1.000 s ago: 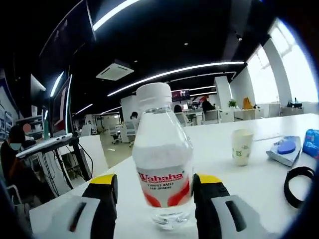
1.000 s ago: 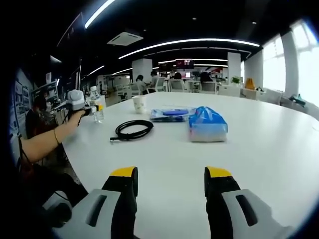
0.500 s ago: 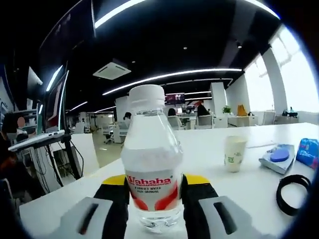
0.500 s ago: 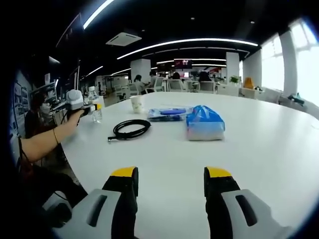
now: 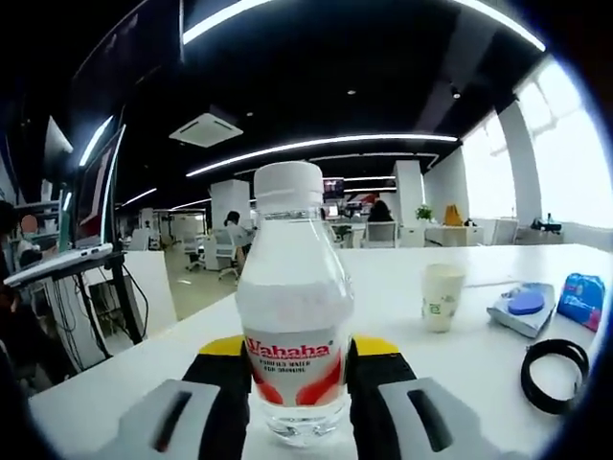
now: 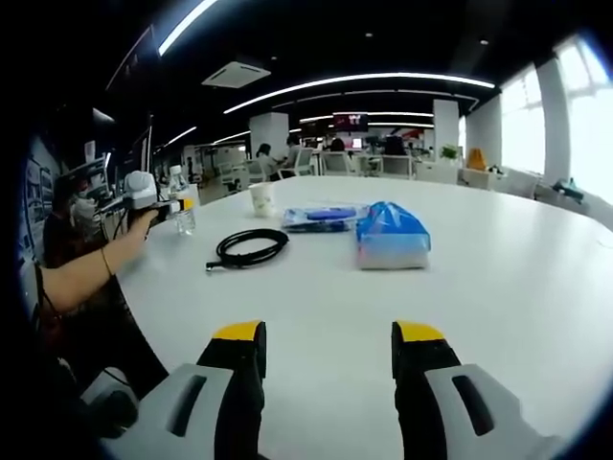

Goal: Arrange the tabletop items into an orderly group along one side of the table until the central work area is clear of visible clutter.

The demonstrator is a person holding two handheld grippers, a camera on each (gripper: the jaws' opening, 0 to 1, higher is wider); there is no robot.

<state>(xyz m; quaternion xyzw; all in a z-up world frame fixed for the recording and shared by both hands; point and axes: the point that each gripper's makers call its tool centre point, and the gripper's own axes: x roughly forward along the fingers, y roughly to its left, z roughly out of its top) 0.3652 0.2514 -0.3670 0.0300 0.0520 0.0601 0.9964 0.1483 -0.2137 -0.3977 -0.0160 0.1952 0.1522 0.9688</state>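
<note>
A clear Wahaha water bottle (image 5: 293, 316) with a white cap stands between the jaws of my left gripper (image 5: 294, 369), which is shut on it close to the table's edge. In the right gripper view the same bottle (image 6: 182, 203) is small at the far left, held by the left gripper (image 6: 178, 206) in a person's hand. My right gripper (image 6: 326, 350) stands open over bare white table. A paper cup (image 5: 441, 298), a blue flat pack (image 5: 522, 307), a blue tissue pack (image 6: 391, 236) and a coiled black cable (image 6: 248, 249) lie on the table.
The round white table (image 6: 498, 287) has much bare surface in front of my right gripper. A person's forearm (image 6: 86, 273) reaches in from the left. Office desks, chairs and people stand far behind. A monitor stand (image 5: 77, 259) is at the left beyond the table's edge.
My left gripper's jaws have closed from either side onto the water bottle. The right gripper has stayed open in place.
</note>
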